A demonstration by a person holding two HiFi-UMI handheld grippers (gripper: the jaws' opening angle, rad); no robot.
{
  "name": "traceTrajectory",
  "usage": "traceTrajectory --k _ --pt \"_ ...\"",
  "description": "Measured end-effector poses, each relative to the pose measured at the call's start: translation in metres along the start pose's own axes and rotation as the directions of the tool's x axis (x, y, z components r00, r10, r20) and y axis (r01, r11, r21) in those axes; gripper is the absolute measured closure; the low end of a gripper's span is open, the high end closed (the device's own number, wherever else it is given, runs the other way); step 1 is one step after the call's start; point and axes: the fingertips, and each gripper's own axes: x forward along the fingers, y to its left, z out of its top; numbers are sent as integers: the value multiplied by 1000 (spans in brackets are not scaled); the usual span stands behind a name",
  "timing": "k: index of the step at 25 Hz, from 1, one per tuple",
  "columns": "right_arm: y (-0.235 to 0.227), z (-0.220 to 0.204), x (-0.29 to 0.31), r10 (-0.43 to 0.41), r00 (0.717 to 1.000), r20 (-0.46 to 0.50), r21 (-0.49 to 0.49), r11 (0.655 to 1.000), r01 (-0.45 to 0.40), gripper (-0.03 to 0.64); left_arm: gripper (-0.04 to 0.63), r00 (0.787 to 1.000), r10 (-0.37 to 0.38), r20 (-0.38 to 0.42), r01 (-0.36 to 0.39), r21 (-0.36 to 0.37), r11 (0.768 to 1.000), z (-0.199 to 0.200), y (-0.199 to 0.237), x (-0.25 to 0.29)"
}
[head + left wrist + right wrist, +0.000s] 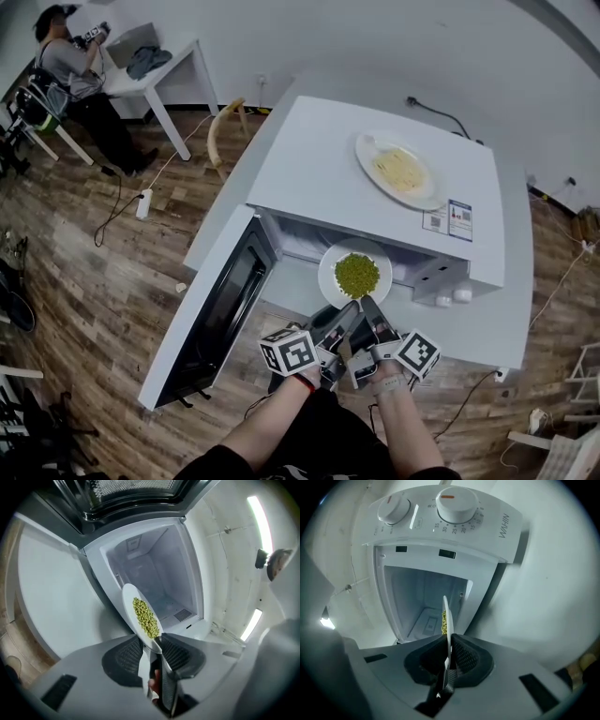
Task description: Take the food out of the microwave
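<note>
Gripping the near rim of the plate of peas point(328, 272), the right tool point(371, 309) is closed firmly on it. In the right gripper view the plate point(446, 609) stands edge-on between the pads, so the tool seems rolled to set one jaw above the rim and one below. That is a sensible way to pinch a thin, flat dish without touching the food. The left tool point(343, 313) sits just beside it at the same stretch of rim. In the left gripper view the rim point(130, 598) runs between the jaws of that tool point(151, 645), but they stand apart and the pads do not press on it. I judge that the right tool alone bears the weight. The plate is at the open mouth of the microwave point(384, 187), partly under its top edge. It hangs above the strip of worktop point(487, 328) between the oven's front and the worktop's near edge, and it looks level, which suits loose peas heaped in the middle. The door point(220, 309) is swung wide to the left, leaving a free path toward the person. A second plate point(427, 195), carrying pale noodles, lies on top of the microwave toward its right side, out of the way. Held by one edge only, the plate of peas could droop on the way out, so a slow, level pull seems called for.
</note>
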Motion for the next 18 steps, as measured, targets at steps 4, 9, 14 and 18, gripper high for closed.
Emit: traceTrajectory --k 4,9,14,18 --pt "2 1 -5 -1 1000 3 4 1000 1 574 482 1000 -21 -3 21 17 1000 -1 -3 1" --pt "4 1 -12 4 1000 23 66 998 -6 574 472 999 -54 -6 54 47 997 0 -9 -4" --pt "6 -4 -18 9 1000 21 104 994 -11 574 460 998 -58 -9 58 72 996 1 -14 -11" --pt "11 -9 -23 13 1000 0 80 997 -13 574 461 999 -32 -9 33 113 993 1 -16 -18"
